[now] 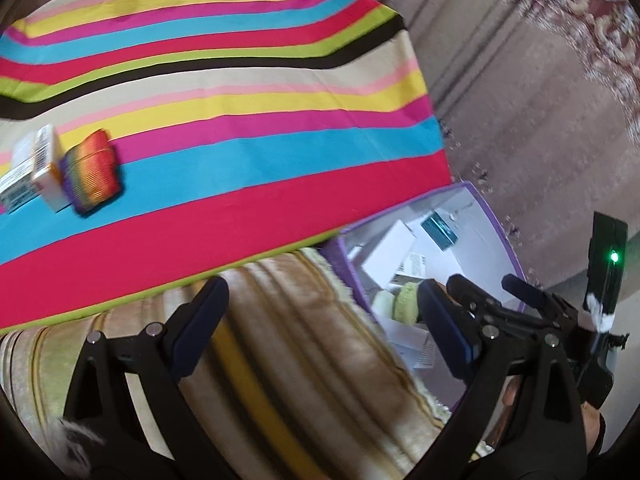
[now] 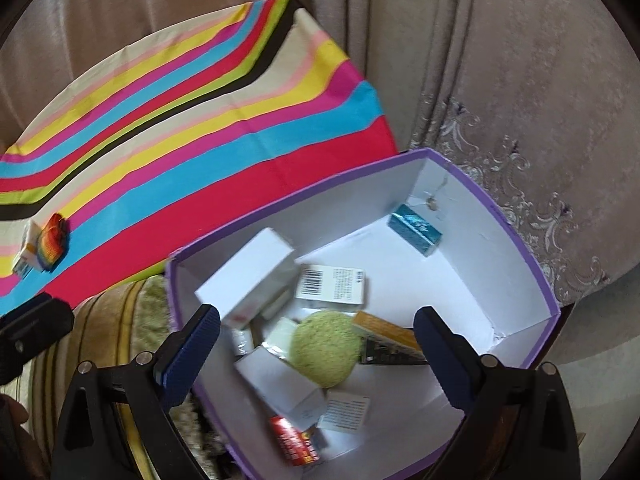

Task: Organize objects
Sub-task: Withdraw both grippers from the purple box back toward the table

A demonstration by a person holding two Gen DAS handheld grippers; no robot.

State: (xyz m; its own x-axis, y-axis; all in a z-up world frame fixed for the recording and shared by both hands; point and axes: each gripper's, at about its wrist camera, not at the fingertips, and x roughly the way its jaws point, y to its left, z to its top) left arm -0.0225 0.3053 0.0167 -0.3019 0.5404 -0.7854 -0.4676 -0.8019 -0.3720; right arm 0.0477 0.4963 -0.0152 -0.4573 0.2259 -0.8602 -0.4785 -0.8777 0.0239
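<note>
Beige curtains (image 2: 460, 60) with embroidered hem, striped tablecloth (image 1: 240, 120), ribbed golden upholstery (image 1: 280, 360)

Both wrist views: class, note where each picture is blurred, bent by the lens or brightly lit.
Left wrist view: the small boxes on the striped cloth are smeared by motion blur, and the cloth's stripes bow with the fisheye. Right wrist view: the white box and red pack in the purple-rimmed bin are blurred; daylight brightens its white floor; dark corners frame both views.
</note>
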